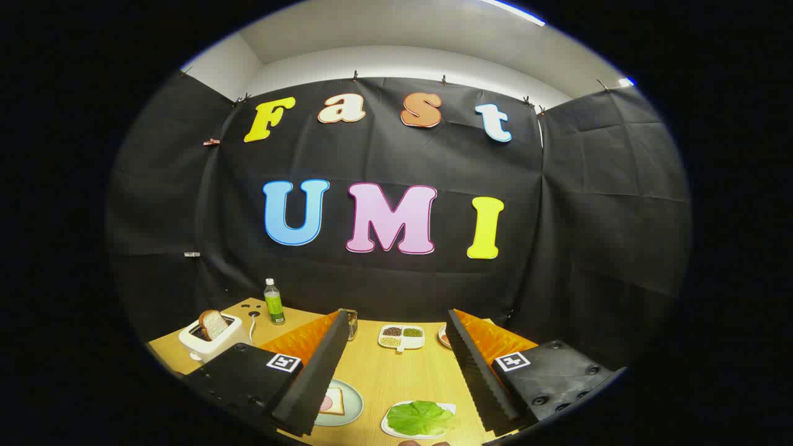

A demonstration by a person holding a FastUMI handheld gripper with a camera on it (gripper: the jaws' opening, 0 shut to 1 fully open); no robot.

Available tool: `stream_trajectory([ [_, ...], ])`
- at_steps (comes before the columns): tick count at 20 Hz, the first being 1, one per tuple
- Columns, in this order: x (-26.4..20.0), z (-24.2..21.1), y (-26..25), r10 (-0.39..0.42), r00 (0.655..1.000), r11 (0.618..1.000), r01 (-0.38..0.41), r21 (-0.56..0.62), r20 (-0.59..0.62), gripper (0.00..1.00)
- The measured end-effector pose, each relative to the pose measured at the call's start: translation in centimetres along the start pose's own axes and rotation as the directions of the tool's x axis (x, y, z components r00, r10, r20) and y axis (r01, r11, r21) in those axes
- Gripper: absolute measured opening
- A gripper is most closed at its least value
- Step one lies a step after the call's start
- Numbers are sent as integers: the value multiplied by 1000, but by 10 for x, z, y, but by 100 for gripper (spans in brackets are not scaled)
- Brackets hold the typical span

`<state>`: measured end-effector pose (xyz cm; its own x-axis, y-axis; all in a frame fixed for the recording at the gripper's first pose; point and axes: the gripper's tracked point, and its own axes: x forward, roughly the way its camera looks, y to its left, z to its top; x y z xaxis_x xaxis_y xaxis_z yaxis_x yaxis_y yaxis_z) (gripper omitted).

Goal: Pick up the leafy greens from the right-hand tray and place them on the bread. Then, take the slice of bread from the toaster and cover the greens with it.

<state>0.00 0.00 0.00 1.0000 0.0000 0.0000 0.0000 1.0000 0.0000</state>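
While the gripper hovers with its fingers spread wide and empty, the leafy greens lie untouched on their tray at the table's near edge, so step one awaits a descent, the toaster at the far-left corner.

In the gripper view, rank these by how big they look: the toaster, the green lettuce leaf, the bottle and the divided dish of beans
1. Lettuce leaf, lying near, between the open fingers.
2. Toaster, looks about as large; its rank against the leaf is unsure, as it stands farther off.
3. Divided dish.
4. Bottle, close to the dish in apparent size.
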Motion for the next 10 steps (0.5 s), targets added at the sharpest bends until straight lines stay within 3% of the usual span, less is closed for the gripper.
stream_trajectory([
  [10, -11, -15, 0, 22, 999, 1000, -21, 10, -46, 97],
])
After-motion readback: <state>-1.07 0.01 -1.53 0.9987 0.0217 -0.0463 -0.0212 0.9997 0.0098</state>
